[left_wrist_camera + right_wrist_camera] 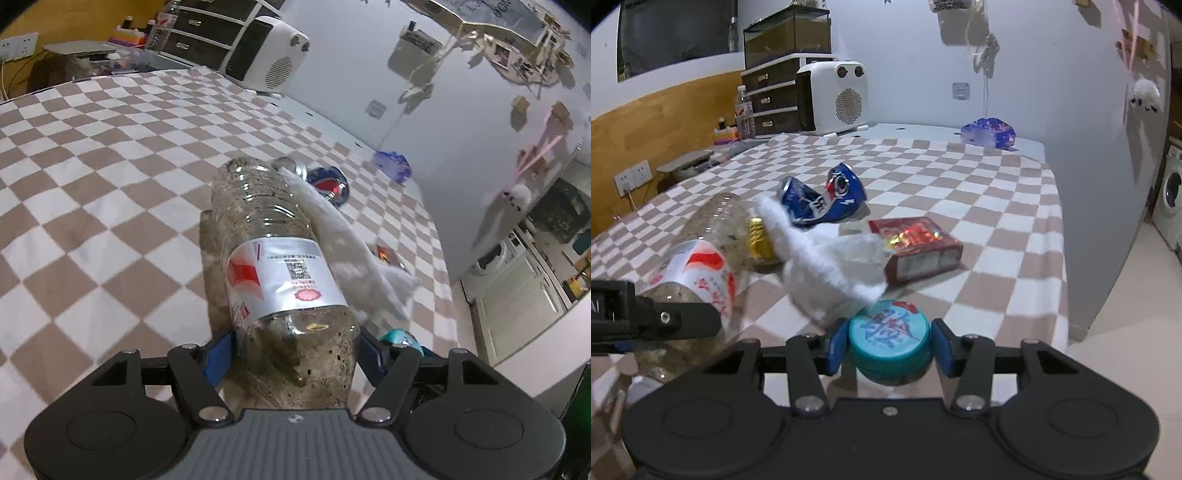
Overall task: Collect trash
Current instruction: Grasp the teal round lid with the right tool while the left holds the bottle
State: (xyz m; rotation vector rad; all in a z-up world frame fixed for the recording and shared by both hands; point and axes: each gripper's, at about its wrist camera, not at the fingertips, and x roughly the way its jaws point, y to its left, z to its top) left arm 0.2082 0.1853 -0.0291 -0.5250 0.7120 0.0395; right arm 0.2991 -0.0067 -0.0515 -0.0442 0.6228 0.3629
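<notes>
Left wrist view: the left gripper (295,354) clamps the base of a dirty plastic bottle (275,258), which points toward 12 o'clock over the checkered cloth (92,155); a white heater (271,55) stands at 12 o'clock. Right wrist view: the right gripper (889,349) brackets a teal cap (889,339), contact uncertain; white tissue (827,266) lies at 11 o'clock, crushed blue can (822,201) and red packet (916,247) beyond.

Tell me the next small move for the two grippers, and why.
Probably lift both together. The left gripper already has its pads against the dirty plastic bottle, and the right gripper brackets the teal-capped jar; close that one firmly first if there is slack. The white tissue leans on both and may slide.
</notes>
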